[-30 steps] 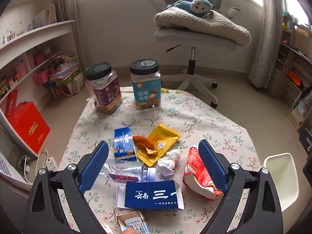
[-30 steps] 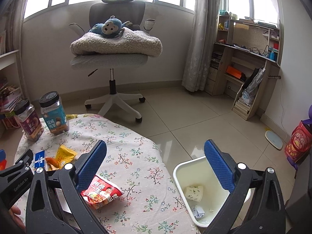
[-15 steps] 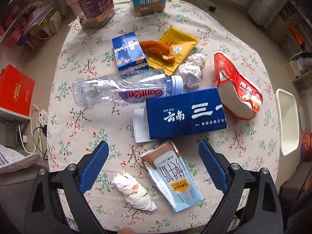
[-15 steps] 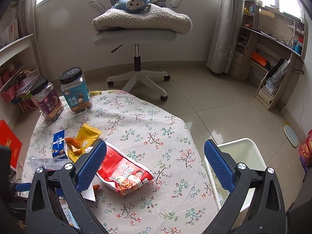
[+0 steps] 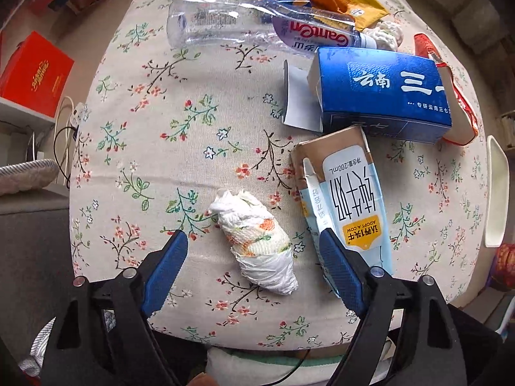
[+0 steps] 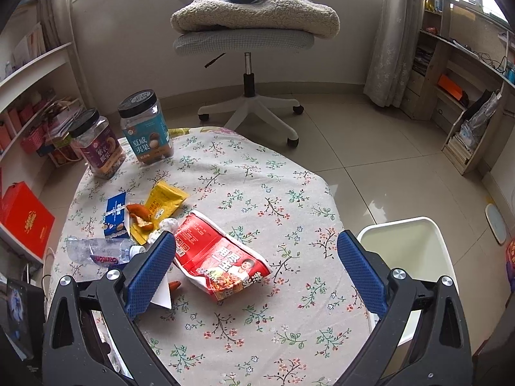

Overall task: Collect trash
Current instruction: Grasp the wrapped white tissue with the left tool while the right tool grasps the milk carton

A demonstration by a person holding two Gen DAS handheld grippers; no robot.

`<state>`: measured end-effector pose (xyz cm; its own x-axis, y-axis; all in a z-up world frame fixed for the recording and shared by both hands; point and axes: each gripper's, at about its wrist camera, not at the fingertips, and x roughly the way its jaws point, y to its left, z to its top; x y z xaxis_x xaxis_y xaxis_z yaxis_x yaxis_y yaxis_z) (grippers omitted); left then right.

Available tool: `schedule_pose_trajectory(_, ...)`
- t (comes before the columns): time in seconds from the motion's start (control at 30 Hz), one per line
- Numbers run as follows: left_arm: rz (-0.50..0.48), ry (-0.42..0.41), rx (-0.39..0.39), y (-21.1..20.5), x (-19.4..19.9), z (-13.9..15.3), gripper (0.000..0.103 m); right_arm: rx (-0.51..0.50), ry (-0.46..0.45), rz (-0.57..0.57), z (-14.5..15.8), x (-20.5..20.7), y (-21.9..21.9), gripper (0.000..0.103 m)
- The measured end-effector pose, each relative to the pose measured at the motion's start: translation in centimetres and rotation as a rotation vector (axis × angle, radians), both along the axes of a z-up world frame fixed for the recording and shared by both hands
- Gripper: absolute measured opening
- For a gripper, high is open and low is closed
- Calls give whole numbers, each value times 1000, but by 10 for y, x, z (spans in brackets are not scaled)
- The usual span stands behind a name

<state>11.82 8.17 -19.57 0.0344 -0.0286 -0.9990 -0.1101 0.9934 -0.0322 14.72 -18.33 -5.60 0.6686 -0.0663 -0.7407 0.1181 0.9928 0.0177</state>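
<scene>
A crumpled white tissue wad (image 5: 254,241) lies on the floral tablecloth (image 5: 180,135) near its front edge. My left gripper (image 5: 252,241) points straight down over it; its jaws are closing, the wad sits between them, and the pads stand clear of it. Beside the wad lie a milk carton (image 5: 351,199), a blue box (image 5: 383,96) and a clear bottle (image 5: 241,29). My right gripper (image 6: 256,240) hangs open and empty above a red snack bag (image 6: 222,260). The white bin (image 6: 408,247) stands on the floor right of the table.
Two black-lidded snack jars (image 6: 146,128) (image 6: 96,144) stand at the table's far left. A yellow packet (image 6: 165,199), orange peel (image 6: 140,214) and a small blue packet (image 6: 116,215) lie mid-table. An office chair (image 6: 248,41) is behind, a red box (image 6: 24,222) on the left.
My left gripper sank and tipped from looking across the table to pointing down over the tissue wad, and its jaws narrowed. My right gripper tilted down toward the red bag.
</scene>
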Motion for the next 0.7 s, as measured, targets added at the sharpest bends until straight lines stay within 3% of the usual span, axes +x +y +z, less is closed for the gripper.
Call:
schedule_pose_trajectory(0.13, 40, 37, -49, 6, -1, -18, 68, -18, 44, 39, -11, 0, 10, 96)
schedule_pose_trajectory(0.2, 37, 59, -50, 7, -1, -26, 54, -15, 75, 67, -17, 0, 15, 96)
schedule_pose_trajectory(0.23, 22, 47, -34, 6, -1, -24, 52, -9, 94, 86, -19, 0, 19, 96)
schedule_pose_trajectory(0.27, 4, 35, -29, 5, -2, -21, 42, 0, 109, 108, -22, -1, 23, 96)
schedule_pose_trajectory(0.37, 22, -13, -88, 17, 0, -2, 41, 3, 164, 201, -28, -6, 41, 96)
schedule_pose_trajectory(0.5, 44, -258, 4, 39, 6, 60, 42, -13, 251, 333, -45, -14, 79, 96)
schedule_pose_trajectory(0.6, 40, -444, 35, 44, 10, 112, 42, 13, 358, 417, -74, -20, 115, 96)
schedule_pose_trajectory(0.7, 26, -579, 48, 39, 22, 148, 42, 1, 434, 458, -102, -22, 151, 96)
